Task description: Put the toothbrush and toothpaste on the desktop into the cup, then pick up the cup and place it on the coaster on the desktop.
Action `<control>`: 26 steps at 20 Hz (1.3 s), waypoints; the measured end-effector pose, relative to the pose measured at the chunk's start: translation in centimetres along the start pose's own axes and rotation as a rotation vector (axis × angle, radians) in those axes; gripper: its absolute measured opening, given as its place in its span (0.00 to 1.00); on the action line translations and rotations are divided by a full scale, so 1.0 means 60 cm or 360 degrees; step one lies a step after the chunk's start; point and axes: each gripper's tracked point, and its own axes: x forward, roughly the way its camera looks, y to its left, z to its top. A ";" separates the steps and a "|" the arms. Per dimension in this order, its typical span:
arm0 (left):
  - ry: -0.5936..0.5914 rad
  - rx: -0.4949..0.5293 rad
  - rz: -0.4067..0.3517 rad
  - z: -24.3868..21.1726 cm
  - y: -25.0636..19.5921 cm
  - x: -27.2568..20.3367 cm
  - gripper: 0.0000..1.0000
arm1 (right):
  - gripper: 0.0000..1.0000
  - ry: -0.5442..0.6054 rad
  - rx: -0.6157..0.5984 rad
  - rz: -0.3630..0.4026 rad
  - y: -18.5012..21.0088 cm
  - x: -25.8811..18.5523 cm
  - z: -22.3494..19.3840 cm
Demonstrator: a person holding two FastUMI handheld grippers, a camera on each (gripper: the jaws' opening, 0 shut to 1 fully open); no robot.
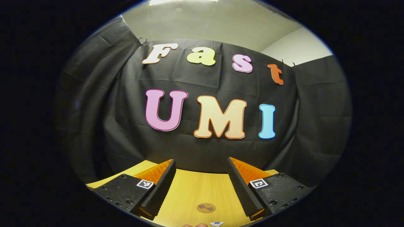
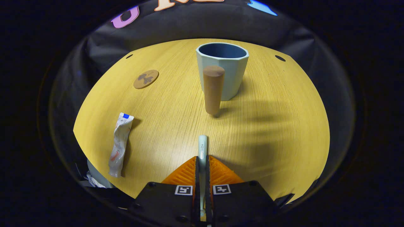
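- Right hand-held gripper (image 2: pixel 202 164): fingers closed on the toothbrush (image 2: pixel 202 148), pale handle poking forward above the tabletop (image 2: pixel 268 126)
- Left hand-held gripper (image 1: pixel 202 186): fingers wide apart, holding nothing, raised over the tabletop
- Cup (image 2: pixel 225 67): upright near the far edge, brown handle toward the camera
- Coaster (image 2: pixel 145 78): toward the far left edge, bare
- Toothpaste (image 2: pixel 120 143): lying flat by the left edge
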 end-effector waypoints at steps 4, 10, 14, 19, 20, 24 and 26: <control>0.0025 0.0001 -0.0033 -0.011 -0.017 0.003 0.94 | 0.09 -0.0049 0.0114 0.0101 0.009 -0.006 0.011; 0.0070 0.0003 -0.0077 -0.017 -0.032 0.005 0.94 | 0.09 -0.0308 0.0179 0.0271 0.028 -0.071 0.072; 0.0069 0.0005 -0.0076 -0.021 -0.031 0.000 0.94 | 0.09 -0.0453 0.0279 0.0341 0.029 -0.112 0.120; 0.0291 0.0070 -0.0163 -0.112 -0.057 -0.009 0.94 | 0.08 -0.0473 0.0259 0.0328 0.018 -0.122 0.127; 0.0384 0.0086 -0.0183 -0.147 -0.064 -0.014 0.94 | 0.08 -0.0478 0.0262 0.0326 0.017 -0.123 0.128; 0.0838 0.0120 -0.0261 -0.305 -0.082 -0.059 0.94 | 0.09 -0.0487 0.0273 0.0332 0.018 -0.127 0.128; 0.1091 0.0130 -0.0346 -0.376 -0.102 -0.101 0.95 | 0.09 -0.0488 0.0273 0.0332 0.017 -0.128 0.128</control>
